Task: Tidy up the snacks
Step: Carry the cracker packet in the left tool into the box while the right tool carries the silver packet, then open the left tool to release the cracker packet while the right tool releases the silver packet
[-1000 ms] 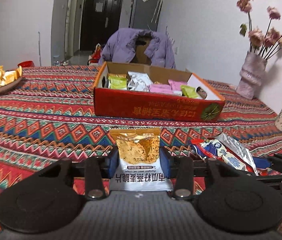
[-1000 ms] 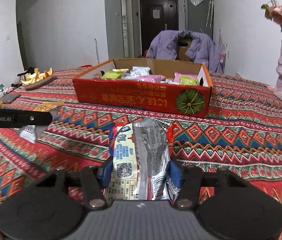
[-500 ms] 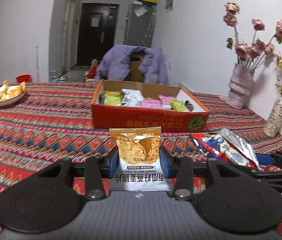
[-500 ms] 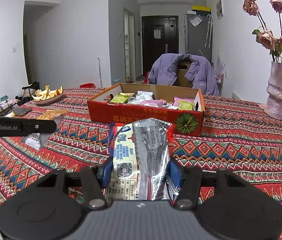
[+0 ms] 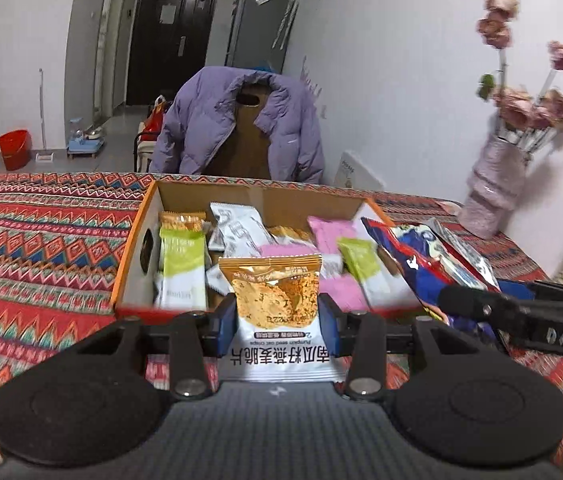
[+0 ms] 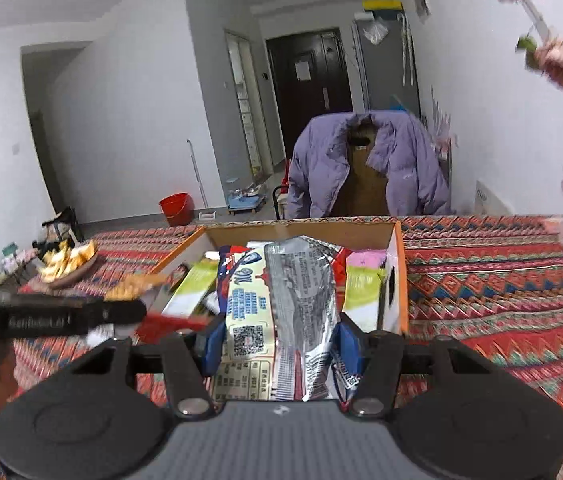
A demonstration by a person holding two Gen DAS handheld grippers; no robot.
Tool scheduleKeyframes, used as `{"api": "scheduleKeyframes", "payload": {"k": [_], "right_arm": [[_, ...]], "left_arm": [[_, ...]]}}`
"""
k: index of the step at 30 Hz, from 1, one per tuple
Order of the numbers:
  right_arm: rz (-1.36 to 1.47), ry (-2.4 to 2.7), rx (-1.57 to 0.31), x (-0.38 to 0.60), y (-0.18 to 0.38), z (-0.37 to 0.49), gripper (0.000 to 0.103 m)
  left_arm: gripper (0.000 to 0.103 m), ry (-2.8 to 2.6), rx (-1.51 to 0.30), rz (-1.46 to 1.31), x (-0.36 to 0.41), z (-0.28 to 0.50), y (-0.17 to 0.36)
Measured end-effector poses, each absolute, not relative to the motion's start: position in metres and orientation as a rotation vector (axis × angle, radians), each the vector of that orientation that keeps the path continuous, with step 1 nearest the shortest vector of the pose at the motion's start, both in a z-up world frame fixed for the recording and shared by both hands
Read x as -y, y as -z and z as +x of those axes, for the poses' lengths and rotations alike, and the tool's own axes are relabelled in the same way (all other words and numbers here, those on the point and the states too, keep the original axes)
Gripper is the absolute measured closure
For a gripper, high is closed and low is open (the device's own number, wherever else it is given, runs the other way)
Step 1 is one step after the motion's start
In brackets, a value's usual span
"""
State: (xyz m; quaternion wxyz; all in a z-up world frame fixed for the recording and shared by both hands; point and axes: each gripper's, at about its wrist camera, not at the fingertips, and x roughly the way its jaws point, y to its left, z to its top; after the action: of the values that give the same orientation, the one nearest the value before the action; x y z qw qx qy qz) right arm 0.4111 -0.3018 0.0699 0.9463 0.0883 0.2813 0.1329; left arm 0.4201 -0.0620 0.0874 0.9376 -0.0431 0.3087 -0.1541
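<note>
Left claw [image 5: 277, 322] clamps a gold oat-crisp packet [image 5: 275, 300] by its lower half, so the top stands free to drop in first; right claw [image 6: 277, 344] grips a silver-and-blue snack bag [image 6: 281, 300] mid-body, long end pointing ahead, likely for the same reason; both packets are held over the near edge of the cardboard box [image 5: 137, 240] on the table [image 5: 41, 240], each about ready for release; inside, green [image 5: 183, 256], pink and white packets lie side by side, flat, leaving little bare floor; beyond, a purple jacket [image 5: 209, 120] hangs over a chair.
</note>
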Motion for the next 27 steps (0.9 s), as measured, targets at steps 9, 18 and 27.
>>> {"api": "scheduleKeyframes", "payload": {"k": [9, 18, 27], "right_arm": [[0.190, -0.271, -0.721, 0.293, -0.035, 0.561, 0.047], [0.143, -0.294, -0.793, 0.265, -0.016, 0.616, 0.028], [0.152, -0.272, -0.757, 0.281, -0.038, 0.589, 0.021]], "left_arm": [[0.060, 0.278, -0.736, -0.101, 0.063, 0.513, -0.052], [0.045, 0.282, -0.778, -0.109, 0.060, 0.533, -0.029], [0.039, 0.258, -0.717, -0.101, 0.049, 0.525, -0.058]]}}
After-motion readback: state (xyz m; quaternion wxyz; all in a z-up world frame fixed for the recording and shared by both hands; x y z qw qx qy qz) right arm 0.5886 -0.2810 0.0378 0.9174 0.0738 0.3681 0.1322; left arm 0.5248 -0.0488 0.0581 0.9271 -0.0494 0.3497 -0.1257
